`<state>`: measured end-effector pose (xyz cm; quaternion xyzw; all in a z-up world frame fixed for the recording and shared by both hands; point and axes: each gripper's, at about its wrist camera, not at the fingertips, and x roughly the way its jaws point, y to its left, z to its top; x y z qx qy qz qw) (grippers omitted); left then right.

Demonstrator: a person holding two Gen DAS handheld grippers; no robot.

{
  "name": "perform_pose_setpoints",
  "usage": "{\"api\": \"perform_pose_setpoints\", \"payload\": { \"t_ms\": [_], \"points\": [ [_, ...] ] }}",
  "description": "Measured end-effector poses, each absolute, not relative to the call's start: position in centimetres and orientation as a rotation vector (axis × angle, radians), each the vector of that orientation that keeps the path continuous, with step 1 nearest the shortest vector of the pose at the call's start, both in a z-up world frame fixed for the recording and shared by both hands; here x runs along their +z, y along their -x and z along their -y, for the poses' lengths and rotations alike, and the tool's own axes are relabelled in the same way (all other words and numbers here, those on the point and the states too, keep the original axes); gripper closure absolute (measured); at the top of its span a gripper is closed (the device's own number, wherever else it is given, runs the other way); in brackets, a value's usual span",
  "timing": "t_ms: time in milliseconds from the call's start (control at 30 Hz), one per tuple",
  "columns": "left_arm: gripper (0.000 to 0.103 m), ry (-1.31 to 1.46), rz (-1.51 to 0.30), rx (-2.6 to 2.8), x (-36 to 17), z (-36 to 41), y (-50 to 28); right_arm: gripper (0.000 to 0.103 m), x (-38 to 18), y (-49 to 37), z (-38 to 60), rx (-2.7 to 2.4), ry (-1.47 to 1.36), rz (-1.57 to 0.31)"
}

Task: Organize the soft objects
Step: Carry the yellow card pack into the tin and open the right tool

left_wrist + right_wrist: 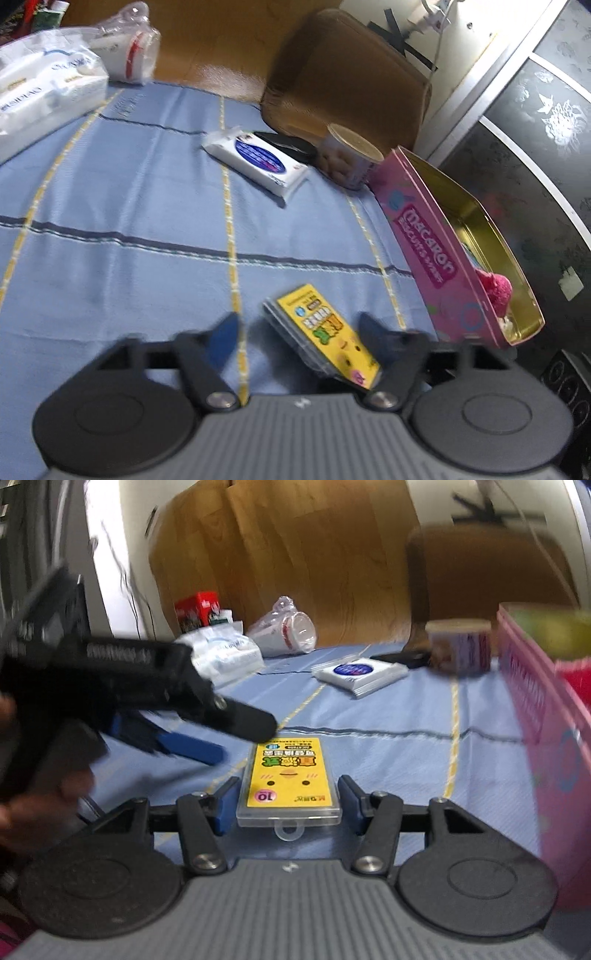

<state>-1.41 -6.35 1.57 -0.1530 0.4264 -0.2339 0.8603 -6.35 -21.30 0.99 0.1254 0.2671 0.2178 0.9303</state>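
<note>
A clear case with a yellow card (290,779) lies flat on the blue cloth (388,760), and my right gripper (288,803) is shut on its near end, one blue pad on each side. In the left wrist view the same case (325,336) sits between the fingers of my left gripper (297,330), close to the right finger and apart from the left one; this gripper is open. My left gripper (221,738) also shows at the left of the right wrist view, held by a hand (37,797). A pink fluffy item (498,291) lies in the pink macaron tin (424,236).
A white tissue pack with a blue label (258,158) lies mid-cloth, beside a snack cup (351,155) and a dark flat object (288,142). A plastic-wrapped bundle of tissues (44,85) and bagged cups (129,51) sit at the far left. A brown chair (347,74) stands behind.
</note>
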Motion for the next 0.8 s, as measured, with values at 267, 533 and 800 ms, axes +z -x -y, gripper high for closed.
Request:
{"api": "perform_pose_setpoints", "payload": {
  "t_ms": [267, 533, 800],
  "points": [
    [0.069, 0.355, -0.868, -0.564, 3.7, 7.8, 0.8, 0.044, 2.1, 7.5, 21.3, 0.409, -0.245, -0.475],
    [0.070, 0.226, -0.775, -0.777, 9.0, 17.8, -1.2, 0.044, 6.0, 9.4, 25.9, 0.158, -0.179, -0.270],
    [0.068, 0.121, -0.827, -0.928, 8.3, 30.2, -2.6, 0.044, 5.9, 11.0, 33.0, -0.119, -0.157, -0.264]
  ]
}}
